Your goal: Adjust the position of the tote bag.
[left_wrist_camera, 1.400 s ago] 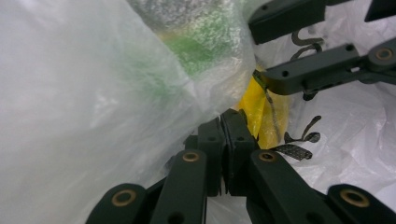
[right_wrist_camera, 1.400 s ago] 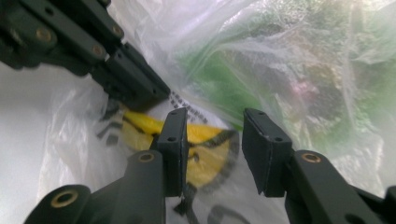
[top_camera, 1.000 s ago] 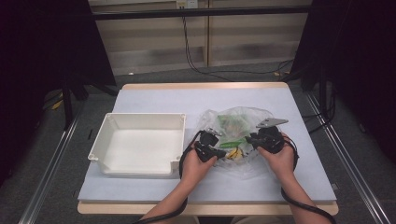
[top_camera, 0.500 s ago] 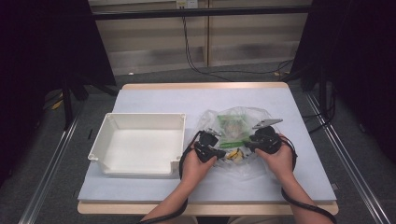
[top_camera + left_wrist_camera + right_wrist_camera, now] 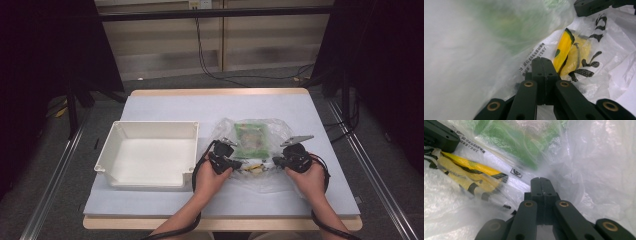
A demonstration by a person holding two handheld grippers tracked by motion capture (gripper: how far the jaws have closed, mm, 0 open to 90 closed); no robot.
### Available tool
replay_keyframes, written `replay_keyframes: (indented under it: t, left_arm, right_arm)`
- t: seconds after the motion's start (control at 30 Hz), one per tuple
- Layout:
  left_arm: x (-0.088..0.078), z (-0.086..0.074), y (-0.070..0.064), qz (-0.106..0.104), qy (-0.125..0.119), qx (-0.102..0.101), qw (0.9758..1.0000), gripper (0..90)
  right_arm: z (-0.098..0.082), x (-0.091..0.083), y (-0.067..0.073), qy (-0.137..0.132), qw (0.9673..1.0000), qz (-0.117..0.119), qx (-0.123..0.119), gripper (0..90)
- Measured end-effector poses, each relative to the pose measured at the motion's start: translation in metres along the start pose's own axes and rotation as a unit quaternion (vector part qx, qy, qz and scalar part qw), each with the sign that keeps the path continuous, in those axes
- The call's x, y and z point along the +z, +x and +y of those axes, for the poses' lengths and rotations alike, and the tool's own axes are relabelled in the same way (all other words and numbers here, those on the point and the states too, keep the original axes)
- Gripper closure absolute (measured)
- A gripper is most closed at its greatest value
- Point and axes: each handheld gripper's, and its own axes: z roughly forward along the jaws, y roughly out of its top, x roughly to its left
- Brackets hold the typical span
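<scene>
At the plastic bag (image 5: 250, 150), both hand-held grippers, L (image 5: 239, 163) & R (image 5: 276, 161), face inward, jaws pressed together.

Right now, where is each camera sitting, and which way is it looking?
High view: above the person's side of the table, looking forward and down at the clear plastic bag and white bin; forearms, left gripper and right gripper show.
Left gripper view: rides that gripper, looking along its shut jaws into the bag; its black jaws show.
Right gripper view: rides that gripper, looking along its shut jaws into the bag.
Both gripper views share the yellow packet and green packet.
</scene>
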Motion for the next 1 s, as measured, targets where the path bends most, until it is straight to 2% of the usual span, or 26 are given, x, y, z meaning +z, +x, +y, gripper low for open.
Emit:
replay_keyframes:
  t: [0.03,0.1,0.17,0.2,0.23,0.27,0.3,0.43,0.57,0.63,0.67,0.73,0.83,0.87,0.9,1.0]
  left_arm:
    - [0.0,0.0,0.0,0.0,0.003,0.004,1.0,90.0]
    - [0.0,0.0,0.0,-0.002,-0.003,-0.007,1.0,90.0]
    - [0.0,0.0,0.001,-0.005,-0.003,-0.006,1.0,89.5]
    - [-0.001,0.001,0.002,-0.01,0.005,-0.004,0.9999,89.5]
    - [-0.001,0.001,0.001,-0.008,0.0,-0.014,0.9999,87.6]
    - [-0.004,0.003,0.002,-0.01,0.003,-0.004,0.9999,85.9]
    - [-0.004,0.003,0.002,-0.01,0.003,-0.004,0.9999,85.3]
    - [-0.011,0.012,0.0,-0.017,-0.008,-0.006,0.9998,82.9]
    - [-0.019,0.024,-0.005,-0.013,-0.025,-0.006,0.9996,79.2]
    - [-0.023,0.029,-0.008,-0.013,-0.028,-0.001,0.9995,75.4]
    - [-0.025,0.032,-0.009,-0.013,-0.031,0.001,0.9994,74.5]
    - [-0.028,0.039,-0.012,-0.006,-0.03,0.013,0.9995,72.1]
    - [-0.03,0.044,-0.014,-0.004,-0.031,0.021,0.9993,70.8]
    - [-0.034,0.048,-0.015,-0.005,-0.032,0.034,0.9989,70.9]
    - [-0.035,0.05,-0.016,-0.004,-0.036,0.033,0.9988,71.0]
    - [-0.036,0.054,-0.017,-0.008,-0.033,0.045,0.9984,73.2]
  right_arm:
    - [0.0,0.0,0.0,0.0,1.0,0.0,0.0,90.0]
    - [-0.001,-0.001,0.001,-0.004,1.0,0.002,0.007,90.0]
    - [-0.001,-0.003,0.001,-0.013,0.9999,0.001,0.006,90.0]
    - [0.001,-0.005,0.002,-0.018,0.9998,0.001,0.008,90.0]
    - [0.002,-0.006,0.002,-0.029,0.9995,0.006,0.007,90.0]
    - [0.006,-0.01,0.003,-0.04,0.9991,0.009,0.009,90.0]
    - [0.006,-0.01,0.003,-0.04,0.9991,0.009,0.009,90.0]
    - [0.015,-0.015,0.006,-0.052,0.9984,0.02,0.008,89.0]
    - [0.022,-0.016,0.008,-0.053,0.9983,0.022,0.005,89.7]
    - [0.024,-0.015,0.006,-0.054,0.9983,0.023,0.007,89.9]
    - [0.027,-0.014,0.006,-0.056,0.9978,0.032,0.013,90.0]
    - [0.03,-0.014,0.005,-0.059,0.9973,0.039,0.018,90.0]
    - [0.035,-0.014,0.003,-0.057,0.9976,0.037,0.014,90.0]
    - [0.04,-0.016,0.003,-0.056,0.9979,0.033,0.009,90.0]
    - [0.042,-0.016,0.003,-0.057,0.9978,0.032,0.006,90.0]
    - [0.047,-0.017,0.001,-0.059,0.9979,0.028,0.008,90.0]
